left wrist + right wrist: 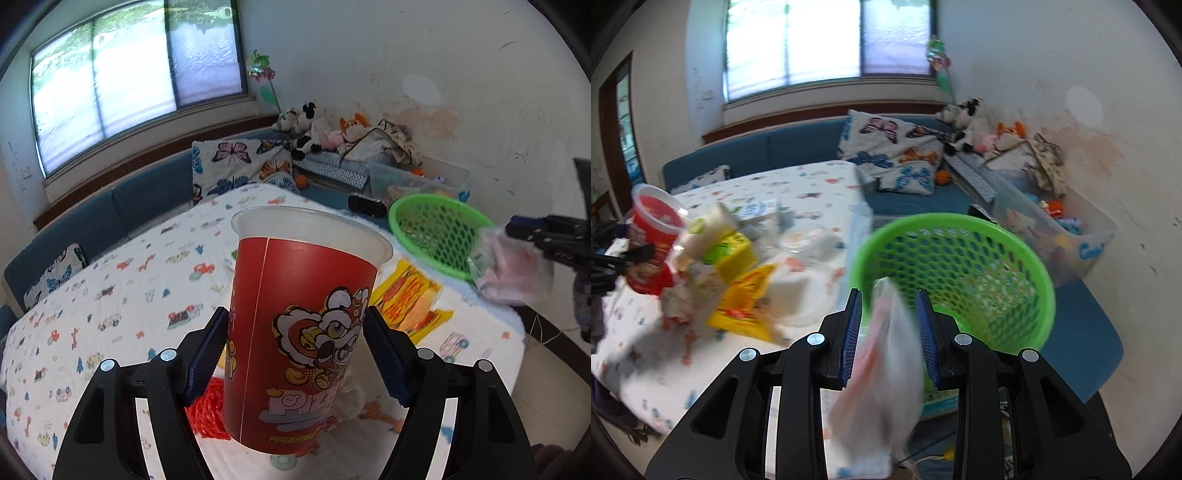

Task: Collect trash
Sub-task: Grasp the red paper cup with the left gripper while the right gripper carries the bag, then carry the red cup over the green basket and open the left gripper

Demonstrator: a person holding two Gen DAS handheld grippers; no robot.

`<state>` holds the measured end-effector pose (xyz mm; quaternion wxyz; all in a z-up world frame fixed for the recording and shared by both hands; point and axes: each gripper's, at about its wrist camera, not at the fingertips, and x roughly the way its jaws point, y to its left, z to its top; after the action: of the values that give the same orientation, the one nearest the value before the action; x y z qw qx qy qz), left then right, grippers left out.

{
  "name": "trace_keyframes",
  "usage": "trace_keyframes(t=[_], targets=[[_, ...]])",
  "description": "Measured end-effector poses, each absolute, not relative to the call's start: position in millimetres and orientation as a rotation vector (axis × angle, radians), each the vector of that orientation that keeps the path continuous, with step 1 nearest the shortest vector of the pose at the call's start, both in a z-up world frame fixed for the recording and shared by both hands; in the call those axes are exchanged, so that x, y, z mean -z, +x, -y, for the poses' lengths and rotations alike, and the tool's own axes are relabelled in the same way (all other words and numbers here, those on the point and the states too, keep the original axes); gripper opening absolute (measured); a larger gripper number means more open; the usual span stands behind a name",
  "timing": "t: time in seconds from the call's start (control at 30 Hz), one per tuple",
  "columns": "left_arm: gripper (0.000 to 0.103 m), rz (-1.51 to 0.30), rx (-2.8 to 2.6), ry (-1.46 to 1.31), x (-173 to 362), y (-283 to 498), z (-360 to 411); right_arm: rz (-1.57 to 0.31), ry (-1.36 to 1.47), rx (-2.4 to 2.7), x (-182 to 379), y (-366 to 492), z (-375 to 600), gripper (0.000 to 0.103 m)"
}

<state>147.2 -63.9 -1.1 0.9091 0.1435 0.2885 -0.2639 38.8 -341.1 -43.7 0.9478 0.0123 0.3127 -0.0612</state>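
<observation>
Two grippers are seen, each clamped on a piece of trash. The left gripper [295, 350] is closed on a red cup [299, 325]; both pads are pressed on the cup's sides, about halfway up. The cup is held upright, slightly tilted, above the table [92, 295]. A lion-dance cartoon and "PIZZ" lettering are printed on it. Red twine [207, 413] is seen on the cloth just behind the cup's base, and a yellow packet [410, 302] lies right of the cup.

The right gripper [888, 332] is pinched narrow on a clear wrapper [882, 369], white with pink print, blurred. The wrapper hangs down between the pads, just in front of the green basket [1015, 266]. In the left view the same wrapper [513, 266] is seen at the basket's [443, 229] right rim, held by the right gripper [517, 230].

The basket stands at the table's far right edge; some litter is seen inside it, too blurred to name. More trash is left on the table in the right view: the yellow packet [742, 306], a yellow-green carton [727, 254], a white cup [709, 229] lying on its side, clear plastic lids [805, 240]. The red cup [653, 236] is seen at the far left there.
</observation>
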Motion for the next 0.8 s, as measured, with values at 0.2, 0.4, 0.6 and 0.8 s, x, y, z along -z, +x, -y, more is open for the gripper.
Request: trace_keyframes(t=[0.2, 0.4, 0.6, 0.8], targets=[[0.071, -0.570, 0.568, 0.290, -10.2, 141.5, 80.8, -0.686, 0.097, 0.118, 68.6, 43.8, 364.7, 0.022], [0.071, -0.579, 0.580, 0.293, -11.1, 143.2, 94.5, -0.689, 0.096, 0.107, 73.5, 42.2, 365.1, 0.022], [0.071, -0.575, 0.620, 0.287, -13.8, 143.1, 112.6, -0.666, 0.103, 0.109, 66.1, 32.7, 371.3, 0.023], [0.071, -0.574, 0.666, 0.290, -15.4, 143.1, 138.5, -0.666, 0.118, 0.120, 67.1, 27.1, 376.8, 0.028]])
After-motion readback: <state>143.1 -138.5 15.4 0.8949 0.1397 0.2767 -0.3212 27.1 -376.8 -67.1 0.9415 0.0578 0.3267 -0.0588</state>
